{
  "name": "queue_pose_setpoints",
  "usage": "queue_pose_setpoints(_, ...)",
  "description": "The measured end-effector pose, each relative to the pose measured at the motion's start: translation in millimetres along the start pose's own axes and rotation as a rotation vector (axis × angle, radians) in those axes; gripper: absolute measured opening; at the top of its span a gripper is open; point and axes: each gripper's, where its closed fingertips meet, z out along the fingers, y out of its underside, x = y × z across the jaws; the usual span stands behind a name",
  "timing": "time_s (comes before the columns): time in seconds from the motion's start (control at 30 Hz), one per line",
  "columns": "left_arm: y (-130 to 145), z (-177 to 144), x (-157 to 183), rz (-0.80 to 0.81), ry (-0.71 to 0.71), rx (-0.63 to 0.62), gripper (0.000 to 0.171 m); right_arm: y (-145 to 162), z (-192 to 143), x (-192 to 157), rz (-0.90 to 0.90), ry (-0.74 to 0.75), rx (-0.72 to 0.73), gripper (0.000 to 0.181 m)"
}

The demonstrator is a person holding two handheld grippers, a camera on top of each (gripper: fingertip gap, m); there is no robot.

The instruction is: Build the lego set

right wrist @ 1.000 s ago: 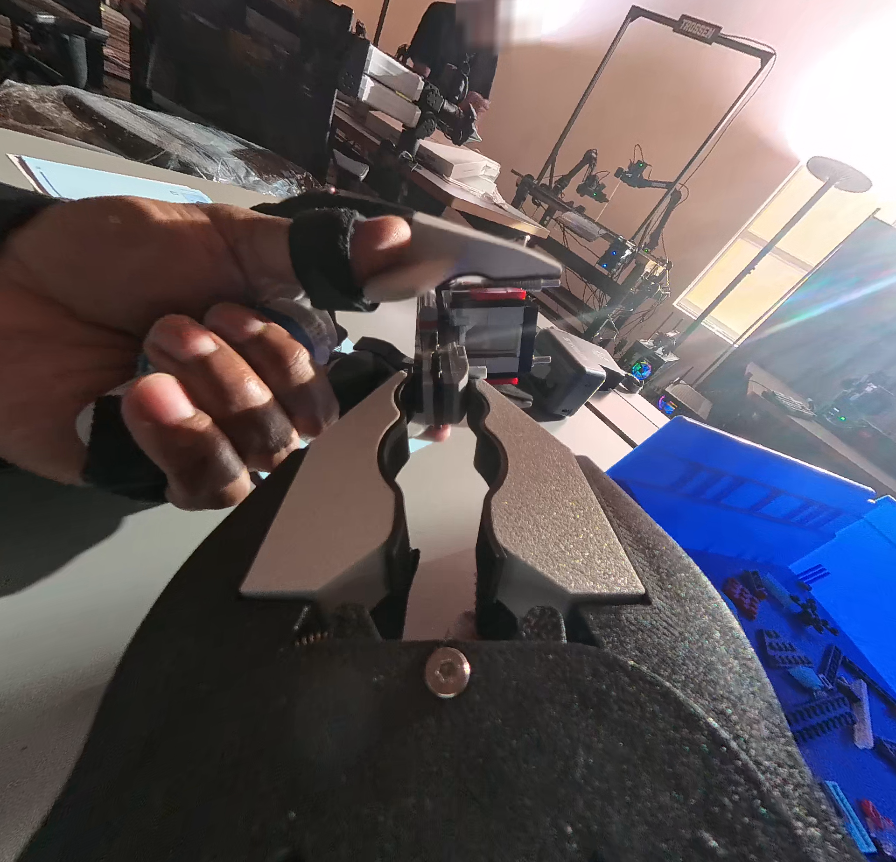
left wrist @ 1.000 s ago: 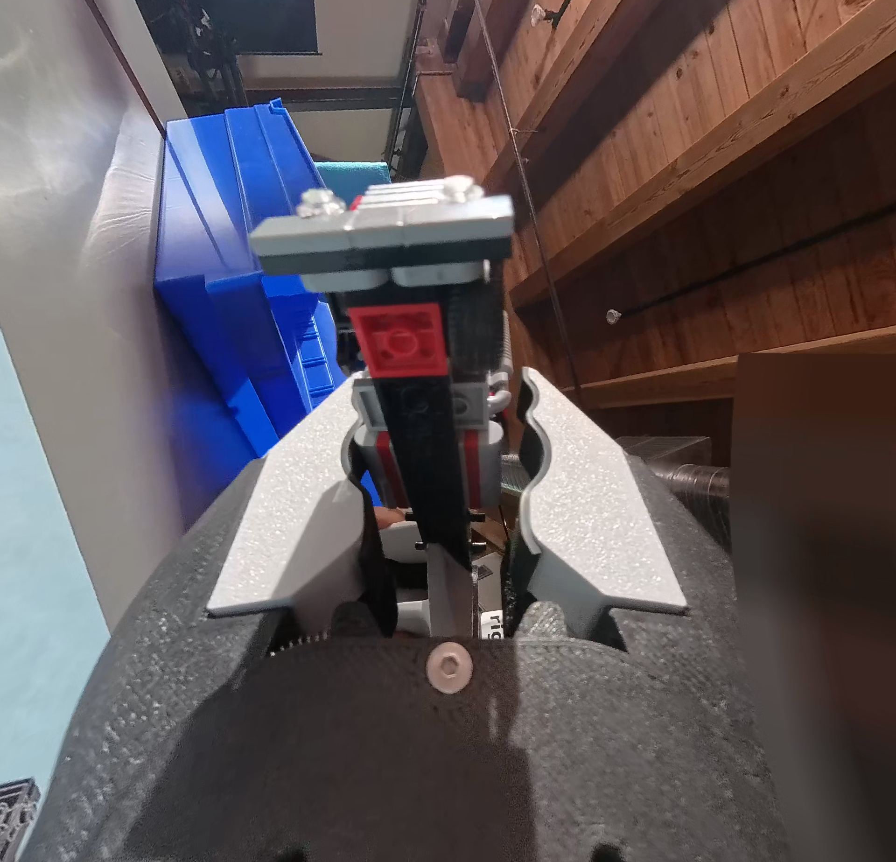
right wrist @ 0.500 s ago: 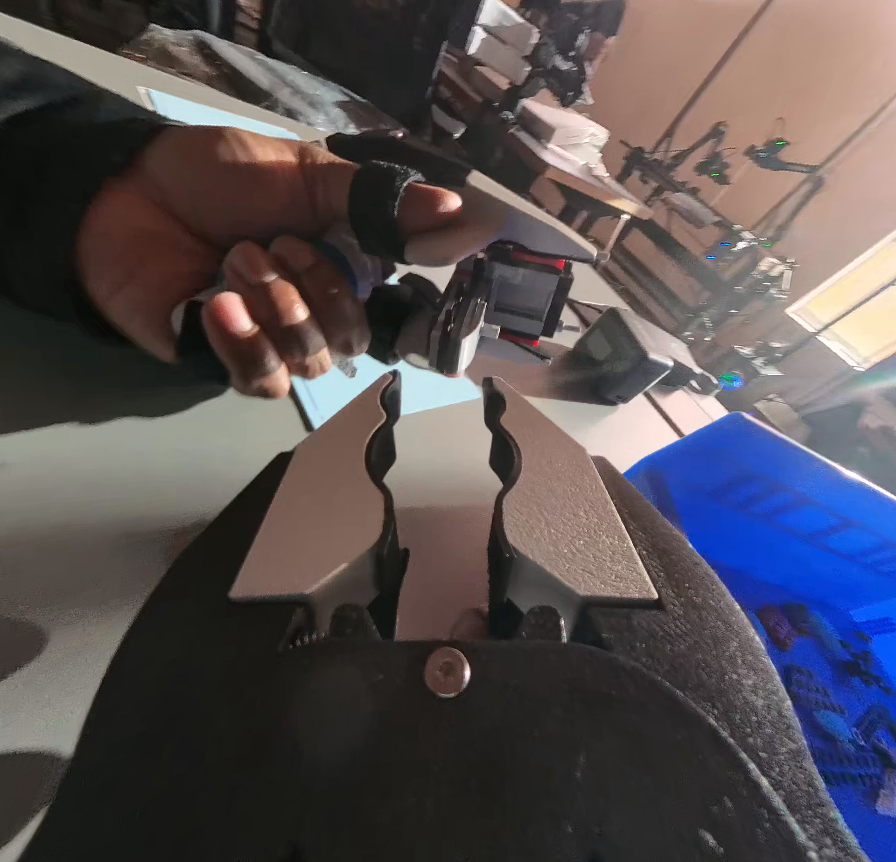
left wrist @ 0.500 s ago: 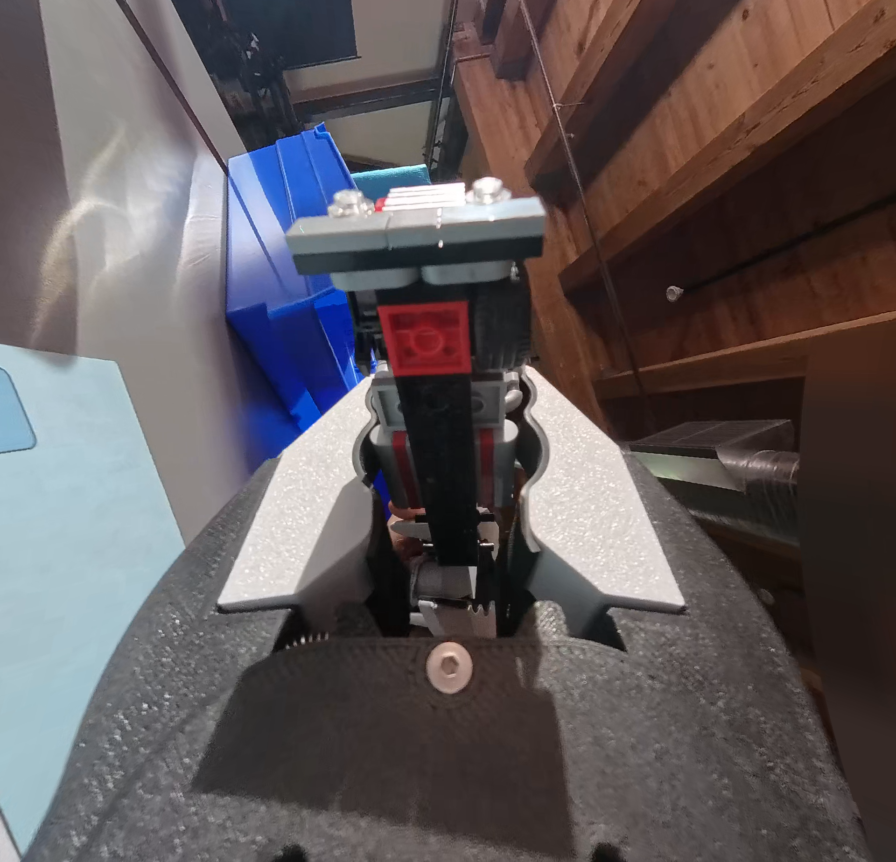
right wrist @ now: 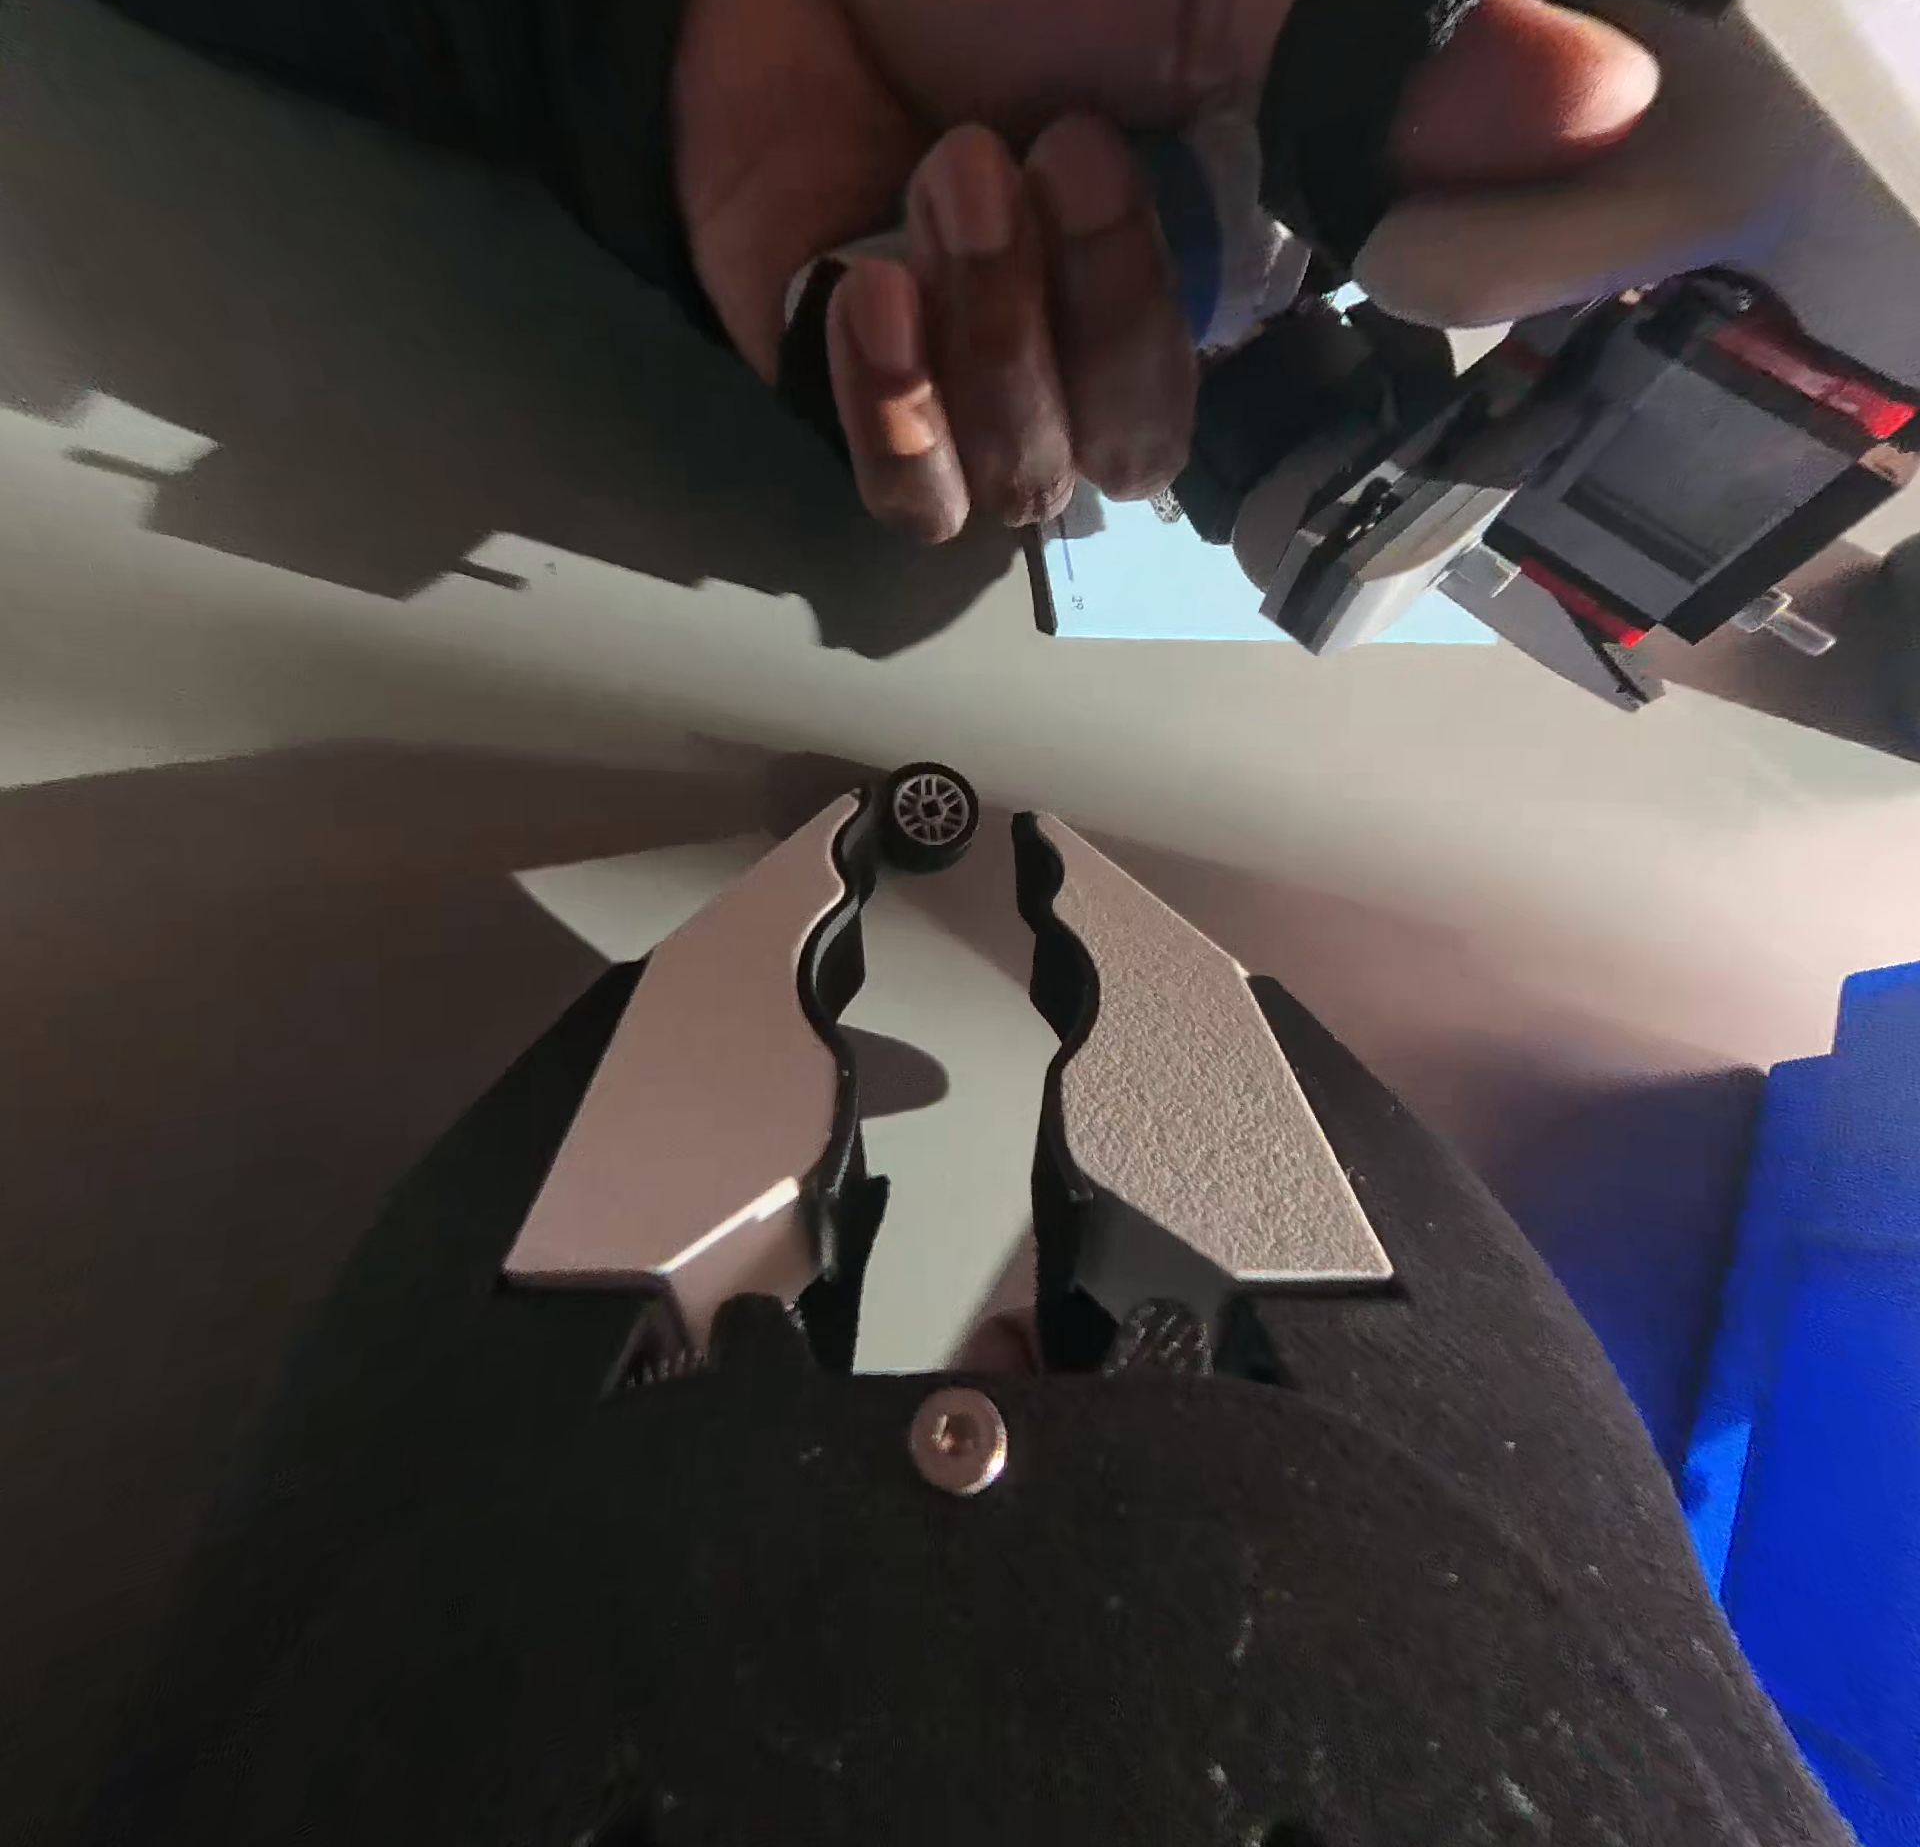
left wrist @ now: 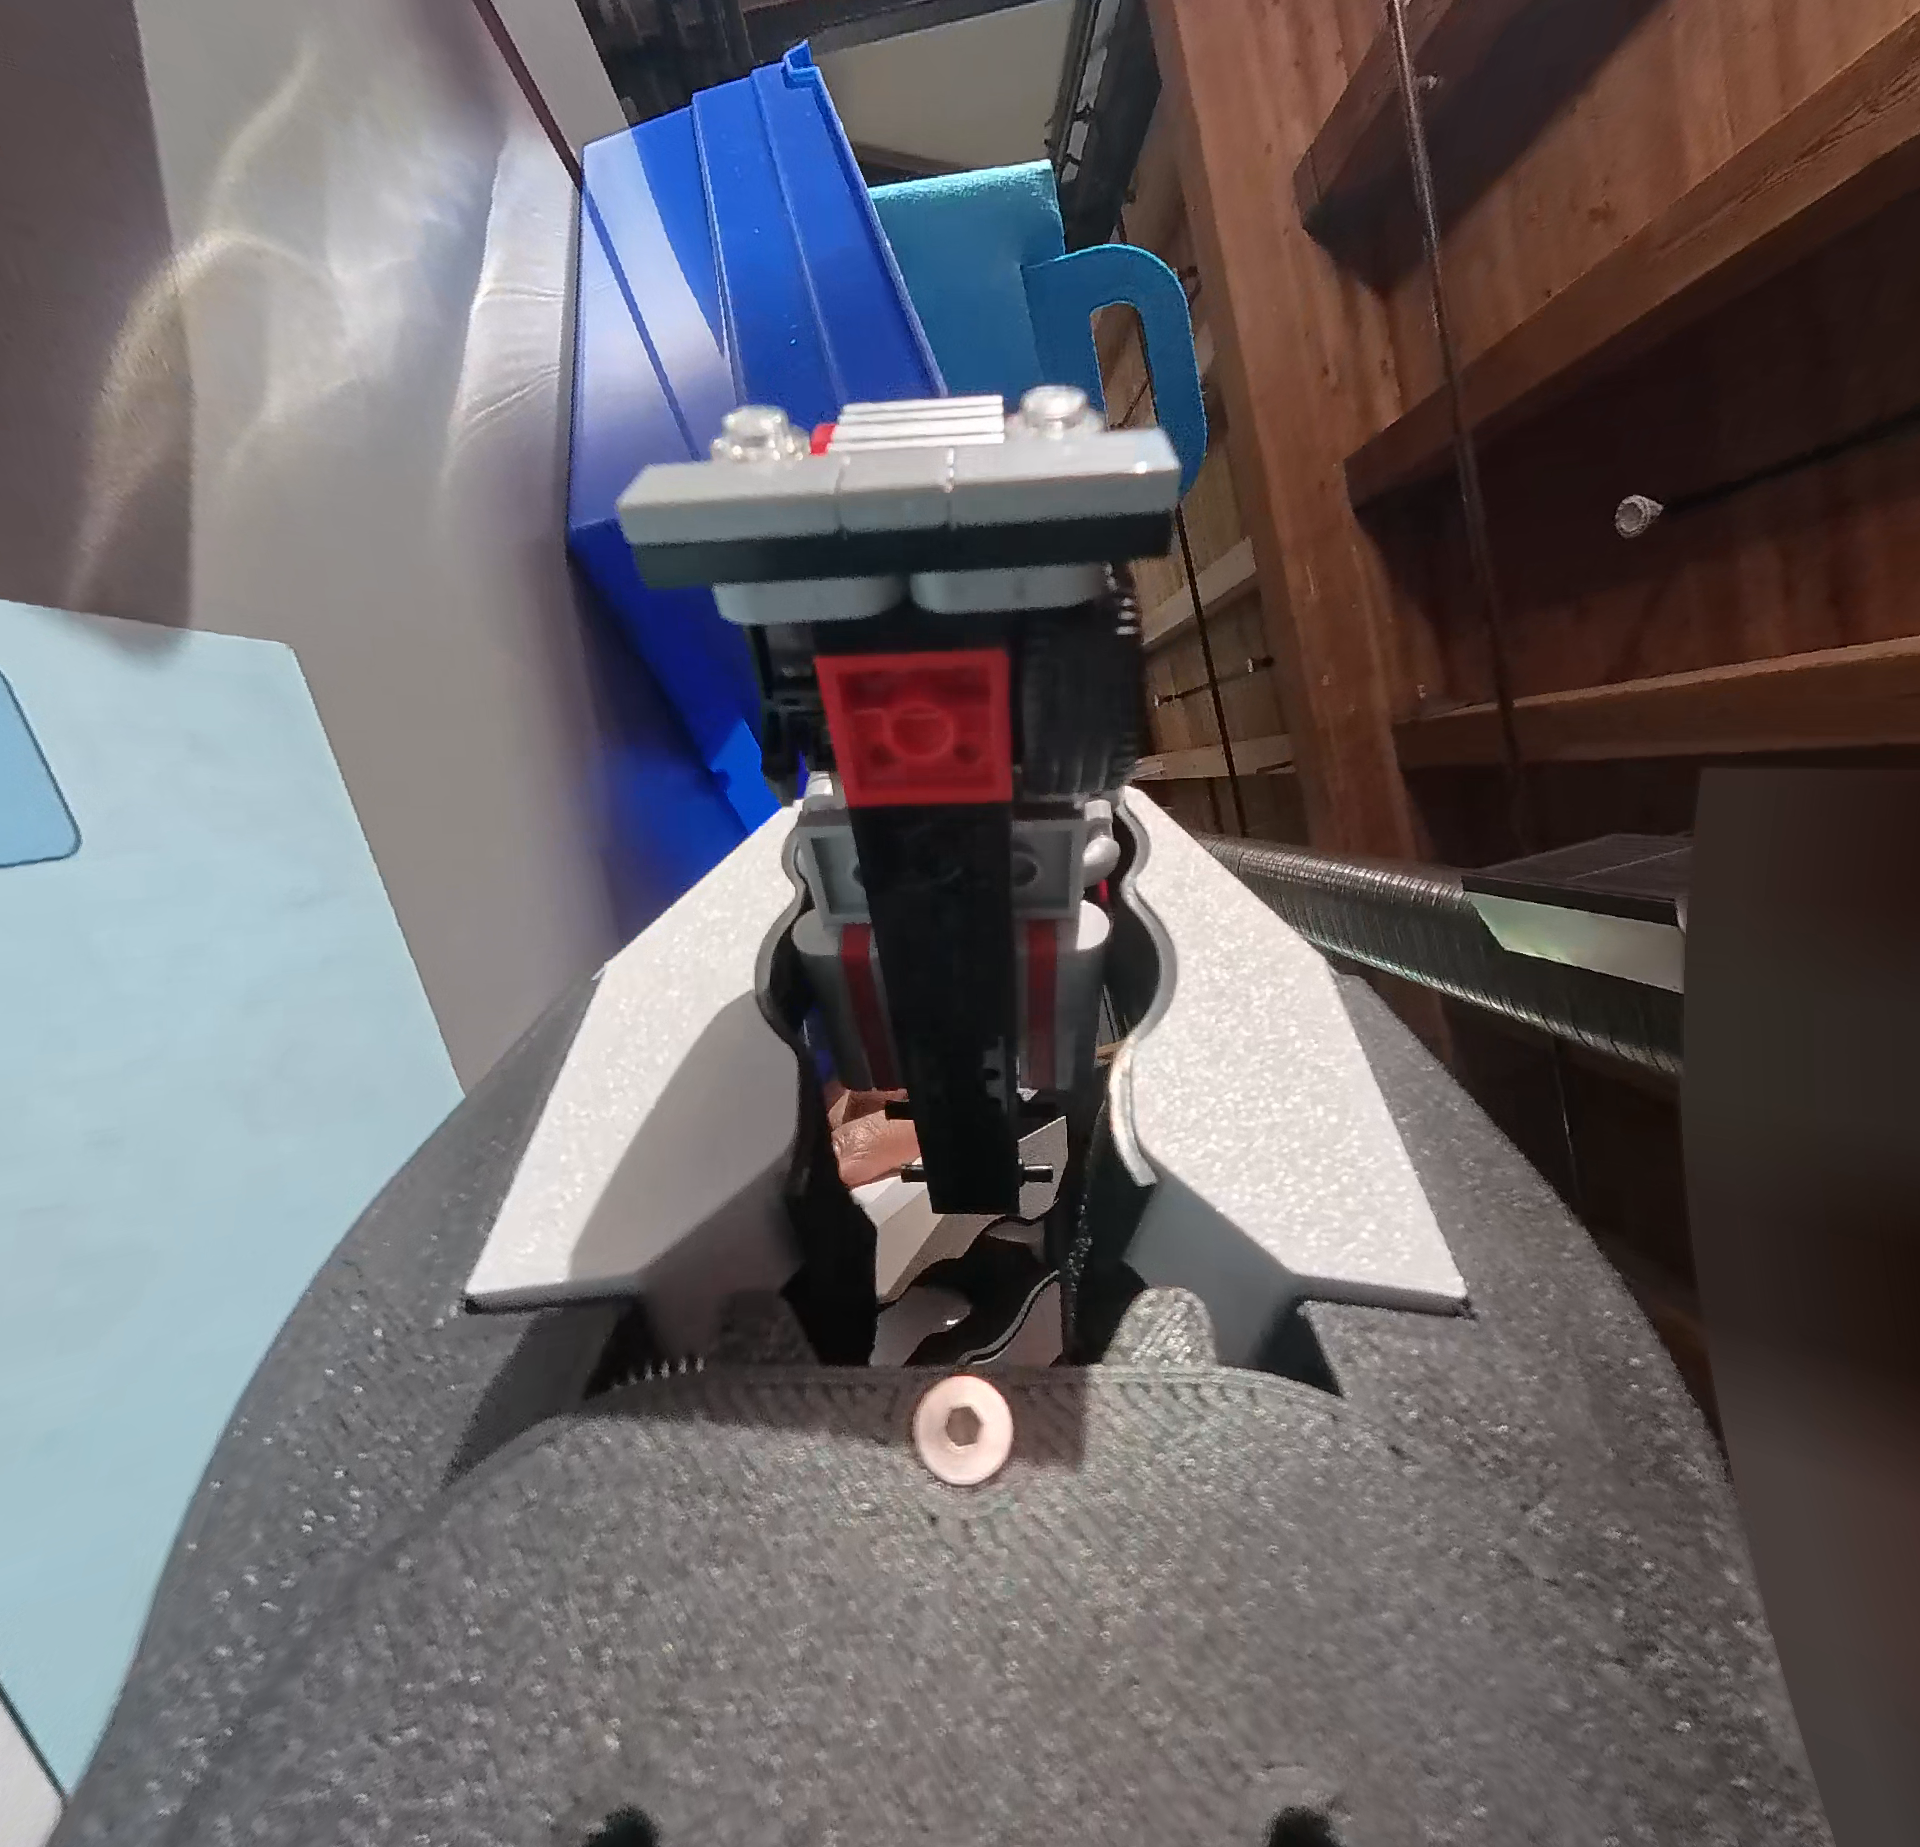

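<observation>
- The right gripper (right wrist: 940,826) has dropped toward the grey table (right wrist: 1351,862) since half a second ago, when it faced the model in the air; its fingers are parted with nothing between them.
- A small loose wheel (right wrist: 928,817), absent from the earlier right wrist pictures, lies on the table at the gripper's 12 o'clock, touching or just beside the tip of the left-hand finger (right wrist: 717,1049); which one I cannot tell.
- The left gripper (left wrist: 961,841) stays clamped on the lego car model (left wrist: 914,717), the fingers pressed against its grey and red lower body, as before.
- In the right wrist view the model (right wrist: 1621,488) now sits at 2 o'clock, higher and farther off, with the person's hand (right wrist: 997,239) at 12 o'clock, cut off by the top edge.
- The model's lower end is hidden between the left gripper's fingers; the side wheel (left wrist: 1081,717) is blurred.
- Behind the model at 12 o'clock stands a blue bin (left wrist: 748,343), more of it showing than earlier, with a teal handled thing (left wrist: 1132,301) newly in sight.
</observation>
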Motion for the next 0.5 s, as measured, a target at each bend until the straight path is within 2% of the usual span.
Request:
queue_pose_setpoints(0.17,-0.5,0.3,-0.3,-0.005,0.004,-0.003,0.053,3.1,3.0,0.9,-0.002,0.005,-0.028,0.022)
queue_pose_setpoints(0.5,2.3,1.5,-0.5,0.004,-0.001,-0.018,0.053,-2.3,-10.9,12.8,0.072,0.039,0.05,0.022)
